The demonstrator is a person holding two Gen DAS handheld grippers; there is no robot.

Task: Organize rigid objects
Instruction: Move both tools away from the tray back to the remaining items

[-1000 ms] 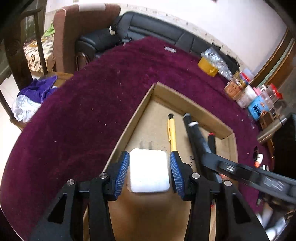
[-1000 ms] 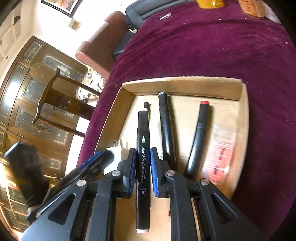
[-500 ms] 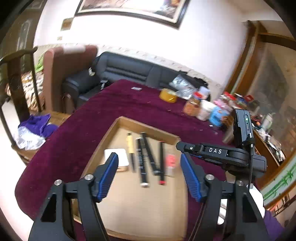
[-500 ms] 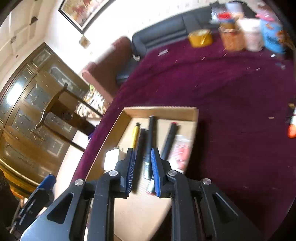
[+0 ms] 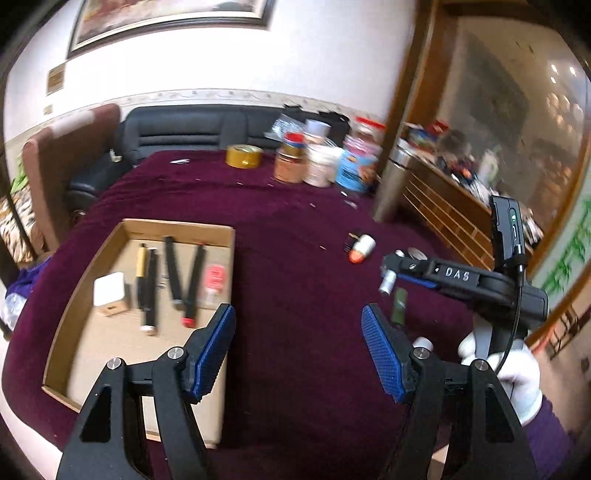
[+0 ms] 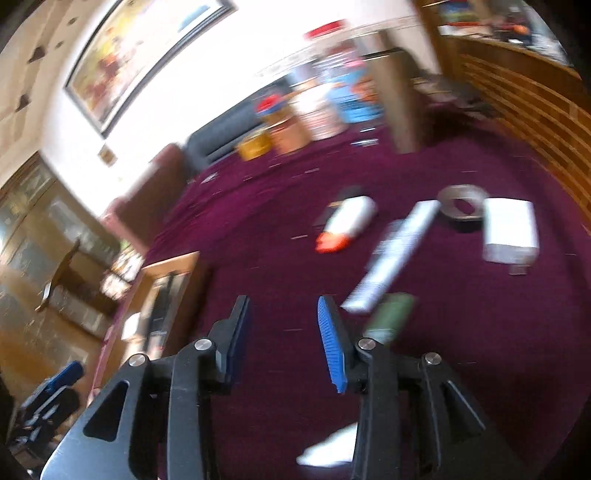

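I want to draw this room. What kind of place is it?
Probably a living room at home: a black sofa behind the table, a framed painting on the wall, and food jars on the purple tablecloth.

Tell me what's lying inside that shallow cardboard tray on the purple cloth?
Inside the shallow cardboard tray: a white square block, a yellow pen, three black markers and a small red packet. The left gripper hides its near corner.

Deep maroon cloth (image 5: pixel 295 236) is covering the table; the tan cardboard tray (image 5: pixel 177 226) is showing a yellow pen (image 5: pixel 140 258), black markers (image 5: pixel 171 269) and a white block (image 5: pixel 109 290); blue cross-hatched pads (image 5: pixel 380 350) are lining the black fingers
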